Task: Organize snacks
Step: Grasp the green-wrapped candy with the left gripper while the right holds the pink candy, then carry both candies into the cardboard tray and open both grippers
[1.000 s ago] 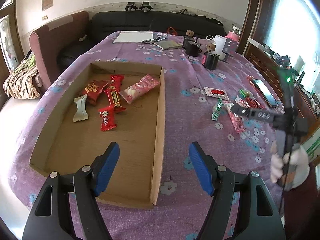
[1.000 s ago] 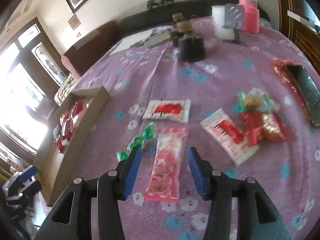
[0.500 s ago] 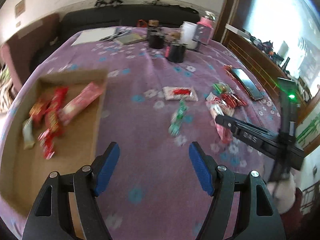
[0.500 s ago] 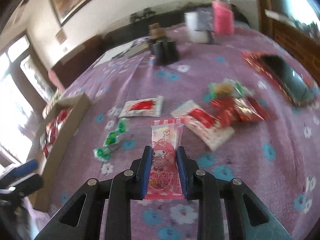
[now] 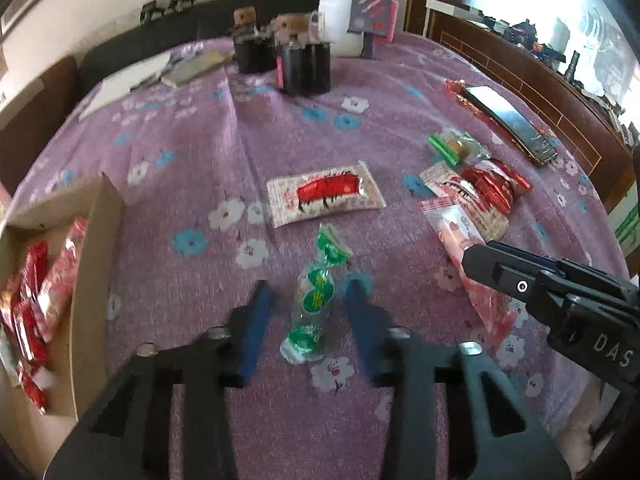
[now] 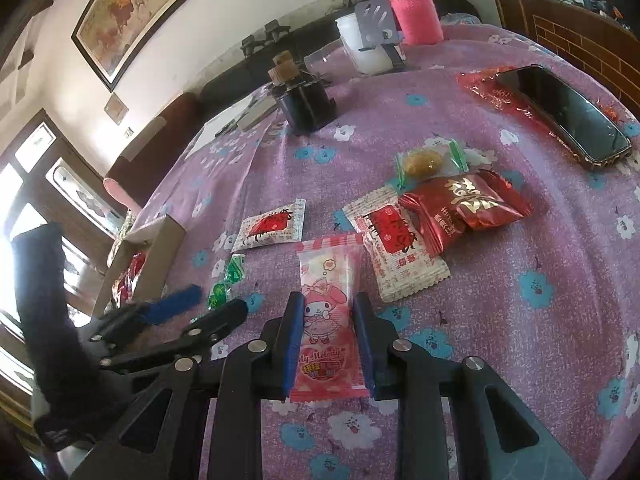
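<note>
Left wrist view: my left gripper, which a second ago hung over the cardboard box, has swung away to the loose snacks on the purple tablecloth; its jaws now stand open astride the green candy, not yet touching it that I can tell. The box sits at my left, red and pink packets already inside. Right wrist view: my right gripper, open around the pink My Melody packet a second ago, is now closed on its sides; whether the packet is lifted I cannot tell. The white-and-red sachets, red pouches and clear-wrapped sweet lie beyond, unsorted. Judgement: one item secured, a second lined up, several outstanding.
</note>
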Demonstrator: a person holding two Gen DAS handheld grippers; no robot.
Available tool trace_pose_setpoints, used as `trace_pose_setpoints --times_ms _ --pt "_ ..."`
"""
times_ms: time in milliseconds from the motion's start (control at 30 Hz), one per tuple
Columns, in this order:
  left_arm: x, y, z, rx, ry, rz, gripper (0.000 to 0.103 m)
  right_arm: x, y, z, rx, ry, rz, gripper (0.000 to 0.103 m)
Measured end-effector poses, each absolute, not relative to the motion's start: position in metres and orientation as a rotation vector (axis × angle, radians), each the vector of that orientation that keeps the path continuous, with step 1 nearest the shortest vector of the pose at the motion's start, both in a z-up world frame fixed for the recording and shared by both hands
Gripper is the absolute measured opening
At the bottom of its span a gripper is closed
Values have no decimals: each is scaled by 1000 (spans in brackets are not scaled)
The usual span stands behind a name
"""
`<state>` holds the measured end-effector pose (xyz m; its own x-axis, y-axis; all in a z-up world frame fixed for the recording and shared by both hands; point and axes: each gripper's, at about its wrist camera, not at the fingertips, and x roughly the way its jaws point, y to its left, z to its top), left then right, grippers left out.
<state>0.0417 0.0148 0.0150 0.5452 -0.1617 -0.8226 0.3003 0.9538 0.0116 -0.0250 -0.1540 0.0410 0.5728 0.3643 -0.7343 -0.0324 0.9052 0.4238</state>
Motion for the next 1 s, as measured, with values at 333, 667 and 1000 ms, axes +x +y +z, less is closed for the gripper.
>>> trace_pose_setpoints --times_ms 333,667,1000 --pt "6 32 49 46 897 -332 19 -32 -148 50 360 883 255 26" --pt "-43 115 68 -136 855 -250 20 -32 -144 50 332 869 241 26" --pt "-73 238 71 -238 820 -17 20 -43 -120 67 231 826 231 26"
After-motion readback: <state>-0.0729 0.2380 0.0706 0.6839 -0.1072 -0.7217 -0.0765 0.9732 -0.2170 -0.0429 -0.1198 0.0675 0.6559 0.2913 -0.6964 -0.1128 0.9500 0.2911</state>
